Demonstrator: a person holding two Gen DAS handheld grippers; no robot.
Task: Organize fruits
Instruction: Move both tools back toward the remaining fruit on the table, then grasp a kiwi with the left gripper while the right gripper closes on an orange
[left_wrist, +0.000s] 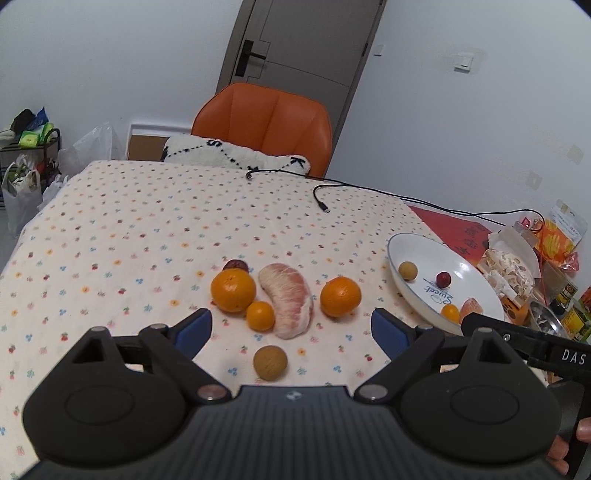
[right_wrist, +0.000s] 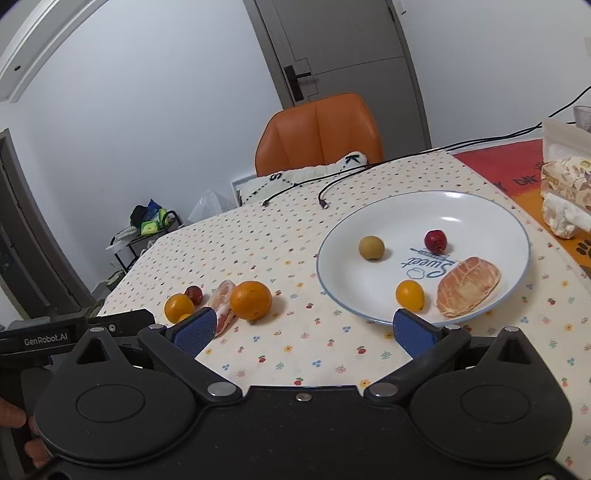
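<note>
On the flowered tablecloth lie two oranges (left_wrist: 233, 290) (left_wrist: 340, 296), a small kumquat (left_wrist: 260, 315), a peeled pomelo segment (left_wrist: 289, 305), a red date (left_wrist: 236, 265) and a brown longan (left_wrist: 270, 362). My left gripper (left_wrist: 291, 328) hovers open just above the longan, nothing between its blue pads. The white plate (right_wrist: 480, 206) holds a longan (right_wrist: 371, 247), a red date (right_wrist: 436, 240), a kumquat (right_wrist: 409, 294) and a peeled citrus segment (right_wrist: 468, 286). My right gripper (right_wrist: 303, 330) is open and empty at the plate's near left rim.
An orange chair (left_wrist: 264, 118) with a white cushion stands at the table's far edge. Black cables (left_wrist: 321, 199) trail across the cloth. Snack packets and a bag (left_wrist: 513, 273) crowd the right side beyond the plate. Bags and a rack (left_wrist: 26, 162) stand at far left.
</note>
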